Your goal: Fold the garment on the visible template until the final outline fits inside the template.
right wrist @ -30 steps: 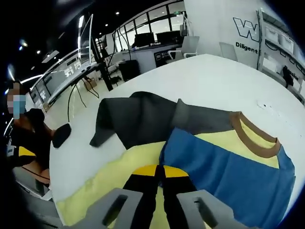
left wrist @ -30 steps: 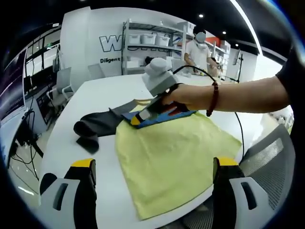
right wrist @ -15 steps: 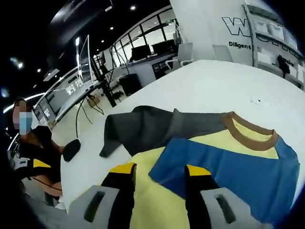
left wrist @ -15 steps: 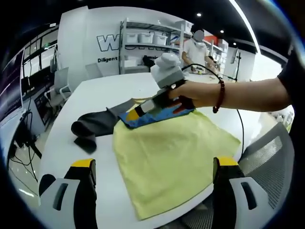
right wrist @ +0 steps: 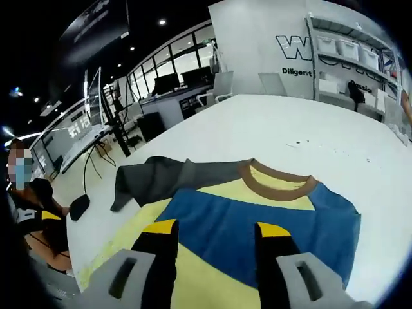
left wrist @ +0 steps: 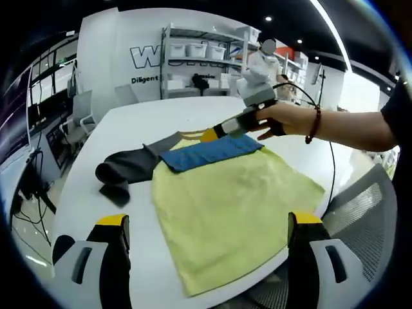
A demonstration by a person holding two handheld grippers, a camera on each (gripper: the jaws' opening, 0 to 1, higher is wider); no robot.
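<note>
The garment (left wrist: pixel 212 152) lies on the white desk (left wrist: pixel 129 122), its blue folded part resting across the far edge of the yellow template (left wrist: pixel 232 212). In the right gripper view the garment (right wrist: pixel 257 219) shows a brown collar (right wrist: pixel 275 185) with a yellow panel below it, a blue band across the chest, and a dark grey sleeve (right wrist: pixel 167 177) stretched out to the left, off the template (right wrist: pixel 193 283) and onto the bare desk (right wrist: pixel 309 129).

The right gripper (right wrist: pixel 214 230) hangs over the blue band with its yellow-tipped jaws spread apart and nothing between them. In the left gripper view this right gripper (left wrist: pixel 215 133) reaches in from the right, held by a hand (left wrist: pixel 283 119) wearing a bead bracelet (left wrist: pixel 313 123), its tip near the collar end of the garment.

The left gripper (left wrist: pixel 206 222) is held back near the close edge of the desk, jaws wide apart and empty, well apart from the garment. A grey mesh chair (left wrist: pixel 360 212) stands beside the desk, and shelves with white bins (left wrist: pixel 199 55) line the far wall
</note>
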